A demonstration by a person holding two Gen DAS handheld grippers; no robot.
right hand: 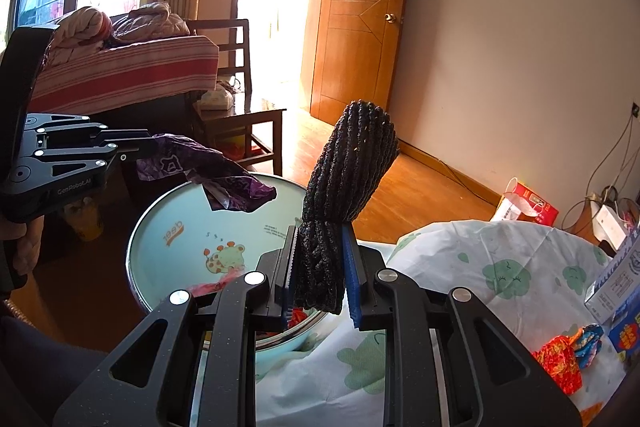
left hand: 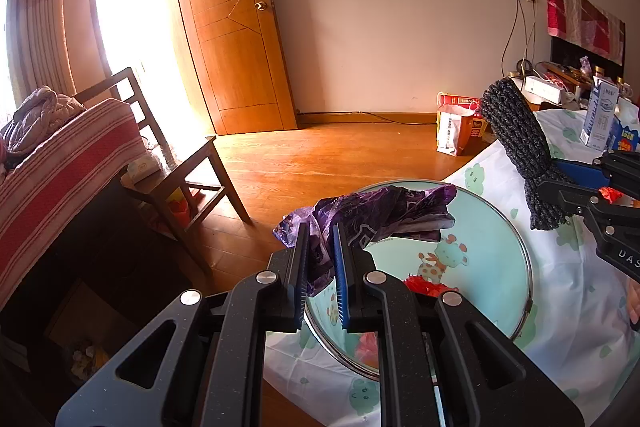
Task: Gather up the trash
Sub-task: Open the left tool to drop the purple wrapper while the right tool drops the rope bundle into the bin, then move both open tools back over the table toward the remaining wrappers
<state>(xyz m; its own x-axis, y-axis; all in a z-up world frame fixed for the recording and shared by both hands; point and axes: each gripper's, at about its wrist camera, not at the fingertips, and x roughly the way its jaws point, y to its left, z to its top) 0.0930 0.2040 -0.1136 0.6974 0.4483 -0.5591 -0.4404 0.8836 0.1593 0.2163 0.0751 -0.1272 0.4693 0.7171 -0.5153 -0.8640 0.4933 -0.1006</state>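
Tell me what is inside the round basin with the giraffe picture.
Inside the basin lies red crumpled trash near the front rim. The purple wrapper, held by the left gripper, hangs above it. The grippers cover the basin's near part, so anything more there stays unseen.

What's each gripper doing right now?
Left gripper: closed on the purple wrapper.
Right gripper: closed on the dark knit item.

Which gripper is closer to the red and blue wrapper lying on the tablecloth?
Right. The right gripper, holding the knit hat, is beside the wrapper; the left gripper is beyond the basin.
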